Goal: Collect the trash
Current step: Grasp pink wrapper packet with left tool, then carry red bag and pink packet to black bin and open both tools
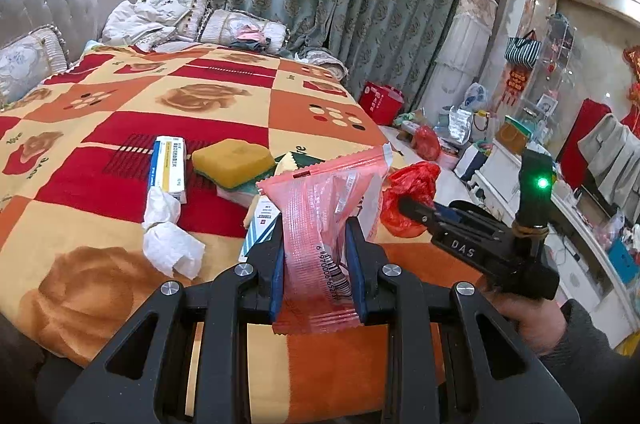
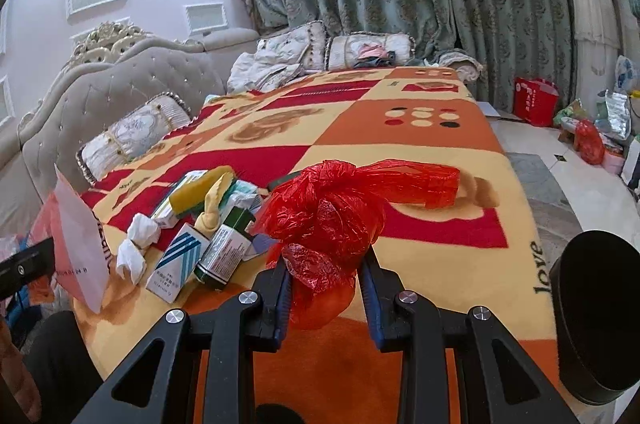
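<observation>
My left gripper is shut on a pink plastic wrapper with a barcode and holds it upright above the bed. The wrapper also shows at the left of the right wrist view. My right gripper is shut on a crumpled red plastic bag, seen from the left wrist view just right of the wrapper. On the blanket lie a crumpled white tissue, a yellow sponge, a blue and white medicine box, a blue striped box and a green box.
The bed's checkered orange, red and yellow blanket fills the view. Pillows and a tufted headboard are at the far side. Bags and clutter sit on the floor to the right. A black cylinder is at the right edge.
</observation>
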A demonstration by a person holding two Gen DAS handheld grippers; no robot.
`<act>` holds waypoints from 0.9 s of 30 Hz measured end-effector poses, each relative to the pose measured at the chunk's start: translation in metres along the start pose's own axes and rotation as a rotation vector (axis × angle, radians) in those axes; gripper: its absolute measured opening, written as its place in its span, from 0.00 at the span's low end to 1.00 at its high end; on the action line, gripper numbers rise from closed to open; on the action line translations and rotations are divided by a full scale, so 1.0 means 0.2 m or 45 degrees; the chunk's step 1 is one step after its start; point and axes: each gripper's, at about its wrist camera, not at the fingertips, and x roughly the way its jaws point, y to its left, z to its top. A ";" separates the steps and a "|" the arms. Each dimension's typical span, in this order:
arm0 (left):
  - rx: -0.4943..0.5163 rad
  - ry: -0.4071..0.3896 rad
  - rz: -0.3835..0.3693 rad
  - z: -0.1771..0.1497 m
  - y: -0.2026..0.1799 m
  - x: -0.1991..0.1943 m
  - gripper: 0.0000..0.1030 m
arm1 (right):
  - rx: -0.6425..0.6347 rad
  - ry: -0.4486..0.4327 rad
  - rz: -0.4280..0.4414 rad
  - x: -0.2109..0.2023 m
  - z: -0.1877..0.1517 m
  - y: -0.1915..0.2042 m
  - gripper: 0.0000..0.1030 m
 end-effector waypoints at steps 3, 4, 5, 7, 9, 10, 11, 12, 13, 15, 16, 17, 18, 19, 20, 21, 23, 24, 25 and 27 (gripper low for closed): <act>0.009 0.005 0.003 0.00 -0.01 0.01 0.24 | 0.002 -0.019 -0.008 -0.03 0.01 -0.02 0.29; 0.008 0.006 0.002 0.01 -0.01 0.02 0.24 | 0.005 -0.026 -0.011 -0.04 0.01 -0.04 0.29; 0.006 0.008 0.001 0.01 -0.01 0.02 0.24 | 0.008 -0.034 -0.018 -0.06 0.01 -0.05 0.29; 0.005 0.013 0.001 0.01 -0.01 0.03 0.24 | 0.026 -0.056 -0.028 -0.09 0.02 -0.08 0.29; 0.010 0.017 -0.004 0.01 -0.02 0.04 0.24 | 0.044 -0.077 -0.039 -0.13 0.03 -0.12 0.29; 0.011 0.020 -0.013 0.01 -0.02 0.05 0.24 | 0.050 -0.085 -0.046 -0.14 0.03 -0.14 0.29; 0.011 0.023 -0.023 0.02 -0.03 0.05 0.24 | 0.066 -0.098 -0.056 -0.16 0.03 -0.17 0.29; 0.011 0.025 -0.042 0.03 -0.04 0.06 0.24 | 0.076 -0.106 -0.063 -0.18 0.03 -0.19 0.29; 0.011 0.028 -0.059 0.04 -0.05 0.07 0.24 | 0.091 -0.114 -0.076 -0.19 0.04 -0.21 0.29; 0.021 0.041 -0.105 0.06 -0.08 0.10 0.24 | 0.118 -0.127 -0.103 -0.22 0.04 -0.26 0.29; 0.034 0.044 -0.125 0.07 -0.11 0.12 0.24 | 0.136 -0.134 -0.113 -0.24 0.04 -0.29 0.29; 0.048 0.046 -0.141 0.08 -0.13 0.14 0.24 | 0.145 -0.138 -0.122 -0.25 0.04 -0.31 0.29; 0.057 0.052 -0.155 0.09 -0.16 0.17 0.24 | 0.157 -0.145 -0.135 -0.27 0.04 -0.33 0.29; 0.062 0.060 -0.170 0.11 -0.19 0.19 0.24 | 0.166 -0.152 -0.144 -0.29 0.04 -0.35 0.29; 0.065 0.073 -0.192 0.12 -0.22 0.23 0.24 | 0.173 -0.159 -0.161 -0.31 0.03 -0.39 0.29; 0.067 0.082 -0.210 0.13 -0.24 0.25 0.24 | 0.178 -0.158 -0.171 -0.32 0.03 -0.41 0.29; 0.074 0.102 -0.252 0.16 -0.30 0.32 0.24 | 0.202 -0.156 -0.197 -0.35 0.02 -0.47 0.29; 0.076 0.111 -0.269 0.17 -0.33 0.34 0.24 | 0.206 -0.158 -0.205 -0.36 0.01 -0.49 0.29; 0.080 0.122 -0.283 0.18 -0.36 0.37 0.24 | 0.213 -0.160 -0.220 -0.38 0.01 -0.52 0.29; 0.101 0.144 -0.309 0.19 -0.43 0.43 0.24 | 0.236 -0.165 -0.250 -0.41 -0.01 -0.58 0.29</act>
